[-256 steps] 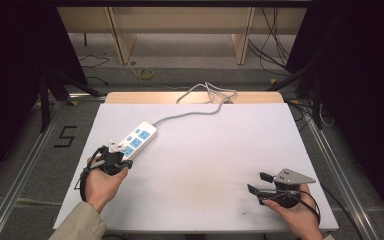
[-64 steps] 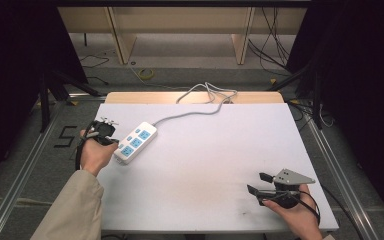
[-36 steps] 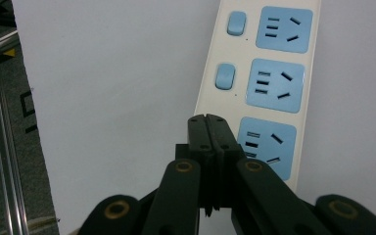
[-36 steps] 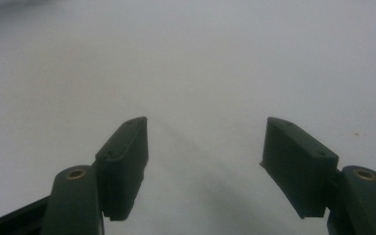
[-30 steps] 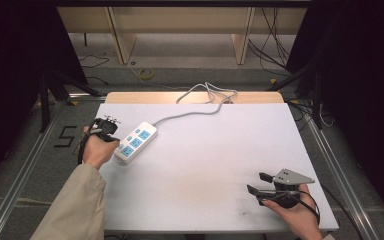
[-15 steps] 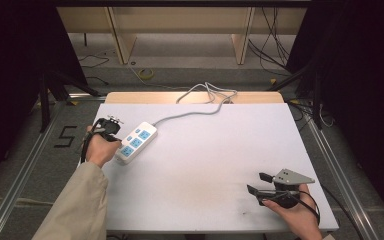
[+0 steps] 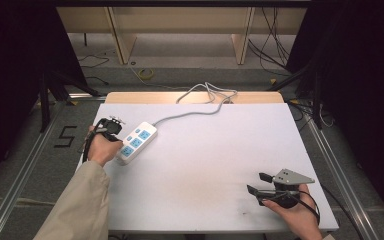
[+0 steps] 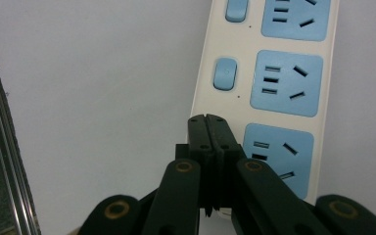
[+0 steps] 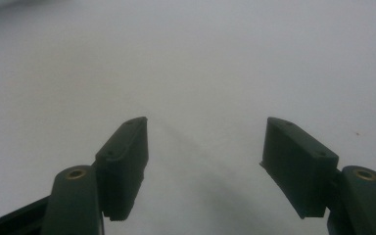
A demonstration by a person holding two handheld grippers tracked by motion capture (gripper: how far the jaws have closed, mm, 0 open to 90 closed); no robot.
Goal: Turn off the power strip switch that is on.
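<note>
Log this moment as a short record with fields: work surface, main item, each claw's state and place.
surface: white table
main item: white power strip with blue sockets, lying flat near the table's left edge, its grey cable running to the far edge
left claw: shut, nothing between the jaws, tip over the near end of the strip beside the row of blue switches
right claw: open, empty, at the near right corner of the table

White desk [image 7: 205, 170]; beyond its far edge, wooden shelf legs [image 7: 121, 35] and loose floor cables [image 7: 145, 74]; left of desk, a floor marking [image 7: 66, 137].
</note>
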